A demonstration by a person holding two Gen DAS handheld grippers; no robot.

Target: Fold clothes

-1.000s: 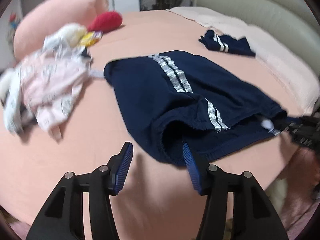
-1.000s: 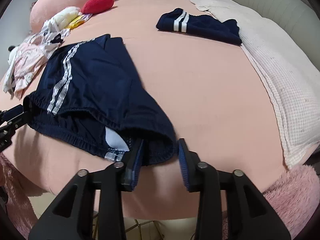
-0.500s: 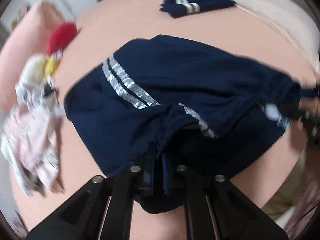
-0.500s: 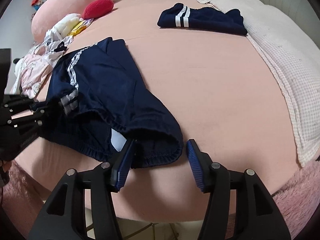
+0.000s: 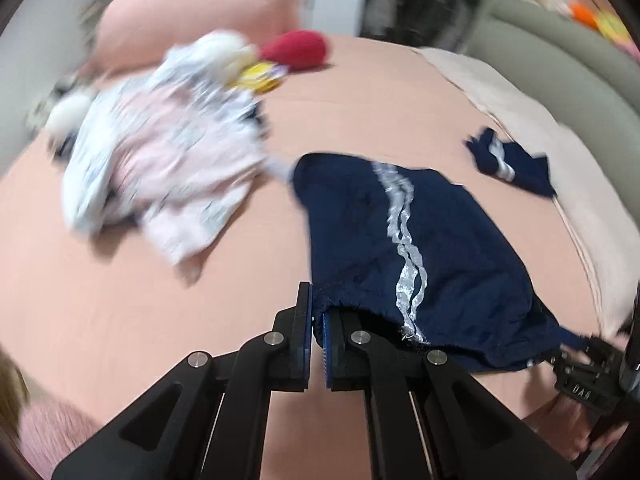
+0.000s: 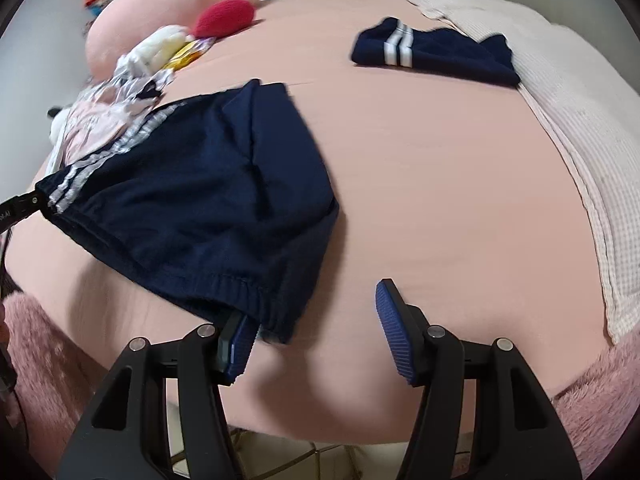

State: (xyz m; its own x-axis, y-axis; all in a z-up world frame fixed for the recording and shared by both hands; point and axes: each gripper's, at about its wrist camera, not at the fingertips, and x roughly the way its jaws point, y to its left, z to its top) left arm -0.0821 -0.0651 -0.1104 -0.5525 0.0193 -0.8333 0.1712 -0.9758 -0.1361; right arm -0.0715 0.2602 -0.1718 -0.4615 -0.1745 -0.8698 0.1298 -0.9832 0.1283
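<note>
Navy shorts with two white side stripes (image 5: 440, 248) lie on the peach bed sheet (image 5: 120, 300), waistband toward me. My left gripper (image 5: 317, 304) is shut on the waistband's left end; it also shows at the left edge of the right wrist view, the left gripper (image 6: 28, 204) pinching the striped corner. My right gripper (image 6: 316, 332) stands at the other end of the shorts (image 6: 208, 184). Its jaws are opening. The waistband corner drapes over the left pad (image 6: 236, 344) and the right pad is clear of the cloth.
A folded navy garment with white stripes (image 6: 432, 56) lies further back by a cream blanket (image 6: 560, 140). A pile of pink and white clothes (image 5: 160, 168), a red plush (image 5: 296, 50) and a pink pillow (image 5: 192, 12) sit at the back left. Pink fluffy rug (image 6: 592, 408) lies below the bed edge.
My left gripper closed on the waistband and pulled it left and up, stretching the shorts out. The right gripper's jaws spread wider and let go of the cloth.
</note>
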